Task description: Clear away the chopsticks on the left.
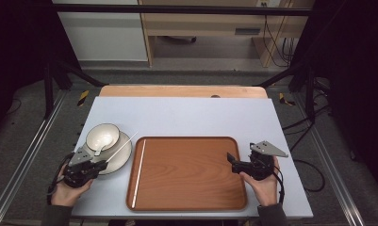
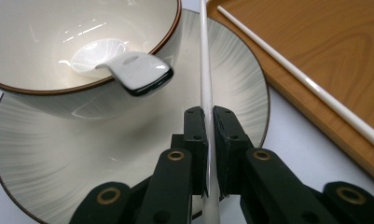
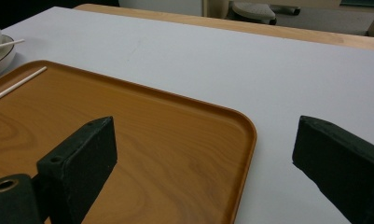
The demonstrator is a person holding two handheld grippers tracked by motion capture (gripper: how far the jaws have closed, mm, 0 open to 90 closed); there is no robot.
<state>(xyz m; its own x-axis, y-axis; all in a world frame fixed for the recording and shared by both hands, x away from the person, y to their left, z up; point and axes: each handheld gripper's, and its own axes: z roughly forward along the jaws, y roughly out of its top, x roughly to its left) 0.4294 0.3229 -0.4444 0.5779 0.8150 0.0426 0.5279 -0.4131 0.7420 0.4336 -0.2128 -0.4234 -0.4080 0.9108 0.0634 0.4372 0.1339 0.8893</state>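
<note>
One white chopstick (image 2: 206,79) is pinched by the left gripper (image 2: 210,140) over the plate (image 2: 82,154) near the desk's (image 1: 186,113) left edge. Right gripper (image 3: 203,154) is held spread at the tray's (image 3: 175,154) right edge.

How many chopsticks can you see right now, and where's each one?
2. One chopstick is clamped in the left tongs, angled over the plate beside the bowl. The other chopstick lies flat along the left edge of the tray. None seem hidden.
</note>
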